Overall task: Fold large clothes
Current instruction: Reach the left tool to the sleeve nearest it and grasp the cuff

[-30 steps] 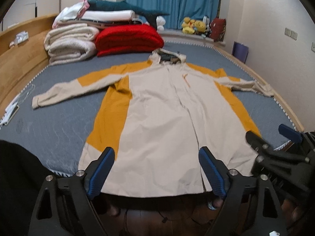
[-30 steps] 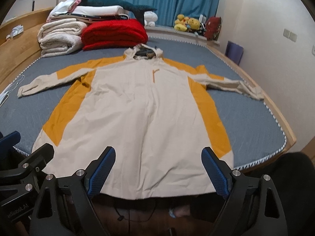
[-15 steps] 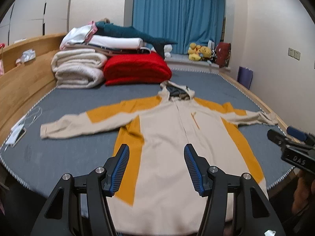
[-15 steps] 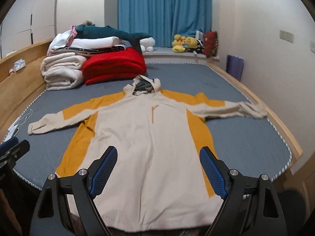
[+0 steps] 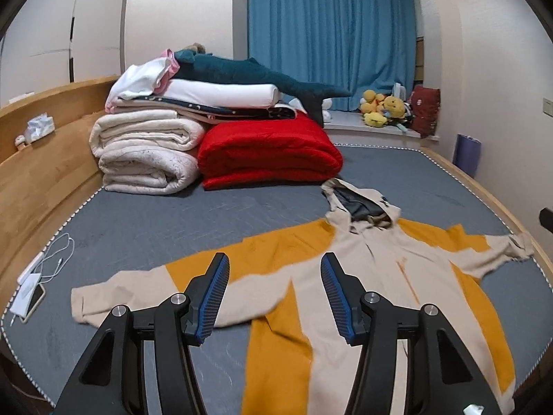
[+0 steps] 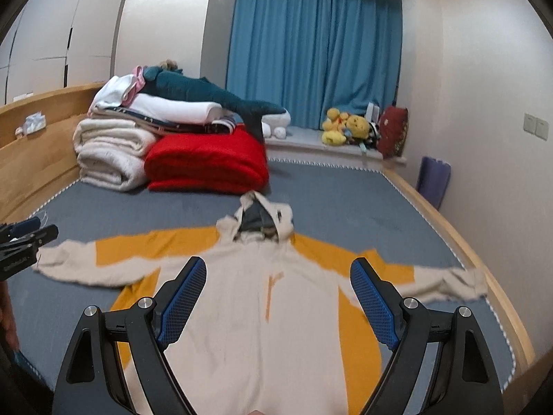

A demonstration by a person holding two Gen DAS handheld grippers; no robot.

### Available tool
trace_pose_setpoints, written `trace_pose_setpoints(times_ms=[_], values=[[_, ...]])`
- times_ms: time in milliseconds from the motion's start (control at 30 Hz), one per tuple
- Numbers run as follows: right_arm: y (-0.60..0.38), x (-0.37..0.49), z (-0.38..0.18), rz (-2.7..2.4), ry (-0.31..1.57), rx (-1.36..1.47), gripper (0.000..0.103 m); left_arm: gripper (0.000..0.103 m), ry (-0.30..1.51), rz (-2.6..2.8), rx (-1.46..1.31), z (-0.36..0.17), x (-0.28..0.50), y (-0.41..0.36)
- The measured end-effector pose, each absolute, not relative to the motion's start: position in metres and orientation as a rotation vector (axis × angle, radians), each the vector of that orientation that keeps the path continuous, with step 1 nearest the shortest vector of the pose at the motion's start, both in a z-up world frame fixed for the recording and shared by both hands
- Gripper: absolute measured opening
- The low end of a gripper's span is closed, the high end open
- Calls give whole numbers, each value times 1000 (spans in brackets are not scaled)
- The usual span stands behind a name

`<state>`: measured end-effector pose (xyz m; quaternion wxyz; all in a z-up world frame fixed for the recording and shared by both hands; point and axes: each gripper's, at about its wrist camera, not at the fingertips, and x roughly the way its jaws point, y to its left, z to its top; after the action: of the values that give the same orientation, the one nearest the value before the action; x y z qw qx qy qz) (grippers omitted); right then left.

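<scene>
A large cream and mustard hooded jacket (image 5: pixel 373 311) lies flat, front up, on the grey bed (image 5: pixel 145 228), hood (image 5: pixel 359 204) toward the far end and both sleeves spread out. In the left wrist view my left gripper (image 5: pixel 274 276) hovers above the jacket's left shoulder and sleeve (image 5: pixel 114 297); its jaws are closing with nothing between them. My right gripper (image 6: pixel 278 276) hangs wide open above the jacket's chest (image 6: pixel 262 311), holding nothing. The right sleeve (image 6: pixel 449 282) reaches the bed's right edge. The left gripper (image 6: pixel 20 245) also shows at the right wrist view's left edge.
At the far left of the bed stand rolled white blankets (image 5: pixel 145 152), a folded red quilt (image 5: pixel 269 152) and a teal plush shark (image 5: pixel 249 72). A phone and white cable (image 5: pixel 34 294) lie by the wooden bed frame (image 5: pixel 45 173). Plush toys (image 6: pixel 342 124) sit on the window sill.
Both grippers have risen and moved forward from the jacket's hem to above its chest and shoulders. The left gripper's jaws have narrowed; the right's stay wide.
</scene>
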<state>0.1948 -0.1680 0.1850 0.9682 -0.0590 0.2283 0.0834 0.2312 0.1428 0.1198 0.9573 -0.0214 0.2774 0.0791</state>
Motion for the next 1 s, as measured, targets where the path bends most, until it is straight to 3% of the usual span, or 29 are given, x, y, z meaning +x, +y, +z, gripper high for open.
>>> trace_pose_setpoints(times_ms=[233, 300, 433, 500, 933, 1000], values=[[-147, 282, 180, 234, 454, -81, 80, 47, 608, 284, -65, 78, 288, 197], [-143, 295, 165, 241, 449, -92, 79, 39, 657, 326, -103, 55, 297, 218], [-141, 321, 123, 232, 515, -81, 63, 35, 742, 411, -248, 21, 316, 265], [-140, 335, 114, 245, 551, -55, 63, 33, 763, 437, -272, 9, 321, 280], [-124, 379, 88, 254, 612, -87, 63, 35, 929, 618, -546, -90, 300, 422], [-119, 383, 84, 260, 627, -89, 63, 40, 927, 664, -637, -98, 285, 447]])
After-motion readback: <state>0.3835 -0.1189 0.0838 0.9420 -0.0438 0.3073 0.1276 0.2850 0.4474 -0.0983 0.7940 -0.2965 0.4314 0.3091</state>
